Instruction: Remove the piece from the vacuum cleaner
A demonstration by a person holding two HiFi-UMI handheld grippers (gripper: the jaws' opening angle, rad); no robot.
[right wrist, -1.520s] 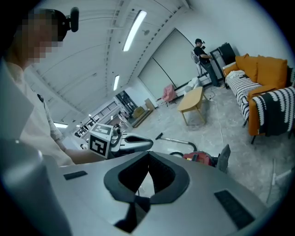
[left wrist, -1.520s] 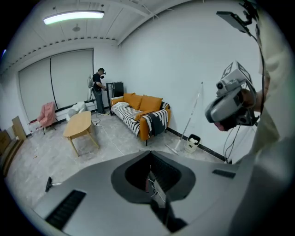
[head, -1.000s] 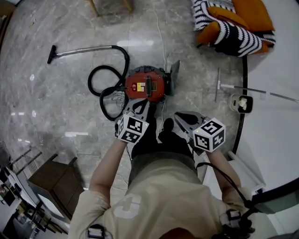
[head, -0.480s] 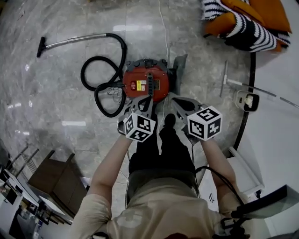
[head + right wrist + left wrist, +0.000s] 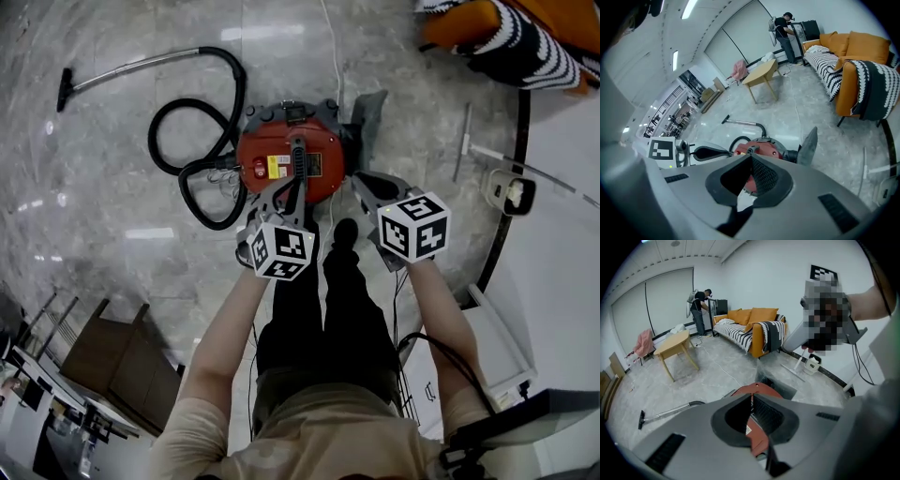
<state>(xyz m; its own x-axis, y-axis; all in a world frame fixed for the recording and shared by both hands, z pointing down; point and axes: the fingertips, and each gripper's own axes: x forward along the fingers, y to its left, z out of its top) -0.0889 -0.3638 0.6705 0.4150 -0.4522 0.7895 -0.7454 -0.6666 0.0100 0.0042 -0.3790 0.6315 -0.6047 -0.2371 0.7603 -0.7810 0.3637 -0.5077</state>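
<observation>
A red canister vacuum cleaner [image 5: 286, 159] sits on the marble floor, its black hose [image 5: 192, 141] looped to the left and running to a metal wand with a nozzle [image 5: 66, 89]. A grey flap-like piece [image 5: 370, 111] stands at its right side. My left gripper [image 5: 289, 192] is shut and empty, hovering just over the vacuum's near edge by the handle. Shut and empty too, my right gripper [image 5: 364, 186] hangs off the near right of the body. In the right gripper view the red vacuum [image 5: 761, 145] and grey piece [image 5: 808, 140] lie just beyond the shut jaws.
An orange sofa with a striped blanket [image 5: 506, 37] is at the far right. A white long-handled tool [image 5: 464, 141] lies right of the vacuum, a white cable [image 5: 328, 47] runs beyond it. A wooden cabinet [image 5: 122, 361] stands near left. A wooden table [image 5: 761, 72] and a person [image 5: 783, 28] are far off.
Both grippers have come down and forward toward the vacuum cleaner, which now looks larger and nearer. Their jaws stayed shut.
</observation>
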